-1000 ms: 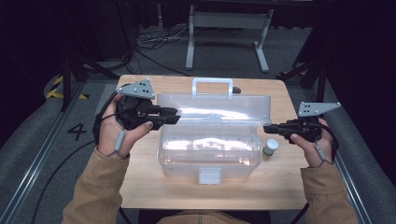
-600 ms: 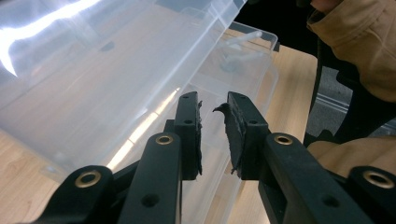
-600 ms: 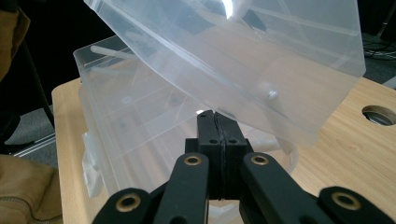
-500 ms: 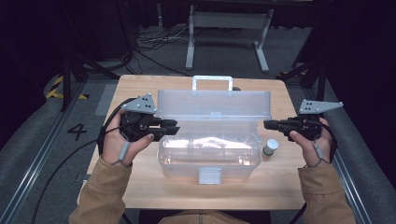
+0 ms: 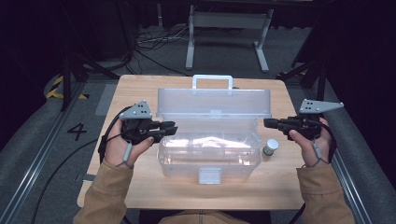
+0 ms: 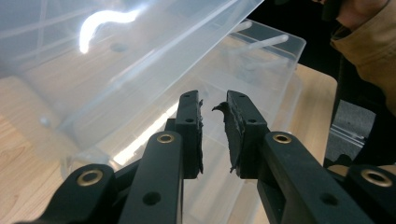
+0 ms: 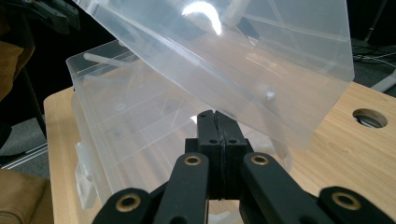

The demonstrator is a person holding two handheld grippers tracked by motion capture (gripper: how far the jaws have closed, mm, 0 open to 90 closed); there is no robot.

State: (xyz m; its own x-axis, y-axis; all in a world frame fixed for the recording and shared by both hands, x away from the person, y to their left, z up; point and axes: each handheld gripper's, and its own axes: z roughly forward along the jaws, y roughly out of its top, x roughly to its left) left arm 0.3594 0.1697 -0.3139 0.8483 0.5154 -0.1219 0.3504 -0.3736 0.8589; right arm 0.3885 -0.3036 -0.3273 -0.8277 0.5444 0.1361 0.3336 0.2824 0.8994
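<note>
The clear plastic box (image 5: 209, 154) sits mid-bench (image 5: 140, 88), lid (image 5: 214, 102) tilted open toward the far edge. The left gripper (image 5: 170, 128) hangs at the box's left rim, fingers (image 6: 191, 126) slightly apart and just closing on nothing. The right gripper (image 5: 267, 122) hovers off the right rim, fingers pressed together, above a small jar (image 5: 270, 147) on bare wood.

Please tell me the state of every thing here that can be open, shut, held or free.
Clear plastic box: open, nothing visible inside.
Lid: raised, tilted over the box.
Front latch: undone.
Small jar: capped, upright, on the table beside the box.
Left tongs: open, holding nothing; jaws have just been closing.
Right tongs: shut, holding nothing.
</note>
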